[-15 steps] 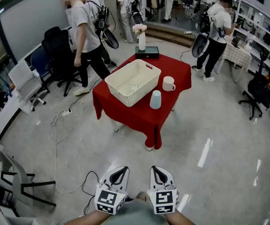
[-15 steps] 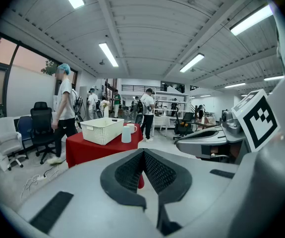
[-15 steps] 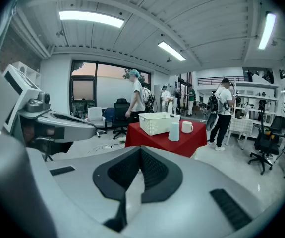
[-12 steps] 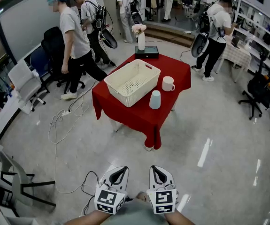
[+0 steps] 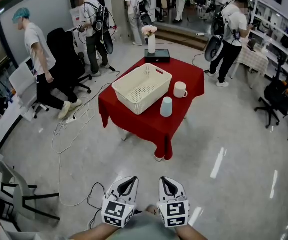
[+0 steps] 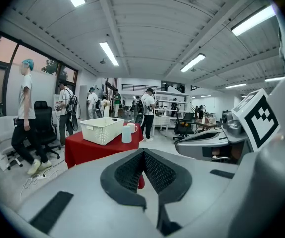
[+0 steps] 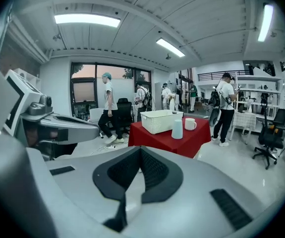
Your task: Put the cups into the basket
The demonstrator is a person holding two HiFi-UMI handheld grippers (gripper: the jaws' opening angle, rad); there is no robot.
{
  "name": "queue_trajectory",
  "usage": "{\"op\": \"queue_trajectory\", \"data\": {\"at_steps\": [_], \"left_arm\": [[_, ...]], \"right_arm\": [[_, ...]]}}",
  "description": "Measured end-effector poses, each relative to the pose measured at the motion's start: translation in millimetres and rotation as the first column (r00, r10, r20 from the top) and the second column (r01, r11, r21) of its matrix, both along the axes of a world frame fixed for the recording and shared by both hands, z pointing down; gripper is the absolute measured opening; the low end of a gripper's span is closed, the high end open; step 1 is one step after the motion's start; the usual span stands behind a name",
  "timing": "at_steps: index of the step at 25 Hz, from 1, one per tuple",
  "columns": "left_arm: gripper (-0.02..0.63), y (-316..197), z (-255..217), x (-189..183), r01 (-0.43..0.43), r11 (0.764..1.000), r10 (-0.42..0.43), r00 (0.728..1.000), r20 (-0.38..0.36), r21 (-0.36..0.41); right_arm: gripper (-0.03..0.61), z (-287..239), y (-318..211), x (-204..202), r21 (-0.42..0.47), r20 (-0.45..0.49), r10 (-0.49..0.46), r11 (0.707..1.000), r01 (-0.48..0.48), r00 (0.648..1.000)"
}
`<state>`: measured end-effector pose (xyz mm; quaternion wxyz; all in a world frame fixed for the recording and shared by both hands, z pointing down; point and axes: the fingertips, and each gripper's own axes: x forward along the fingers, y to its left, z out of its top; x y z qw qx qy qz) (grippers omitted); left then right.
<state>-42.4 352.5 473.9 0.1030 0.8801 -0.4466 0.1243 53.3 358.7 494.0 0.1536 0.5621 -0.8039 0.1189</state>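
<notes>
Two cups on red table, far ahead, right of basket: blue tumbler inverted, white mug beyond. Probably light, rigid, slick, breakable; pinch walls or mug handle. Left gripper, right gripper closed, empty.

Pale blue cup, white handled mug, both standing beside white lattice basket

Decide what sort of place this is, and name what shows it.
Most likely an open office or lab used for recording sessions: swivel office chairs, several people wearing gear on their backs, and a red-clothed table staged mid-floor with a basket and cups.
</notes>
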Motion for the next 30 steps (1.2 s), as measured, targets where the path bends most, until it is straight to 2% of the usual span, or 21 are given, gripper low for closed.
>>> {"op": "queue_trajectory", "data": {"at_steps": [11,30], "left_arm": [[0.006,-30.1,-11.1,-15.5,-0.032,0.999,0.032,0.999,0.008,0.025],[0.006,-104.6,-33.8,-74.8,-0.149,0.988,0.15,0.988,-0.025,0.041]], "right_arm": [[0.012,-20.8,-31.4,-8.4,0.063,-0.021,0.056,0.997,-0.054,0.998],[0.012,-36.4,-90.1,-72.2,0.059,-0.036,0.193,0.98,-0.191,0.981]]}}
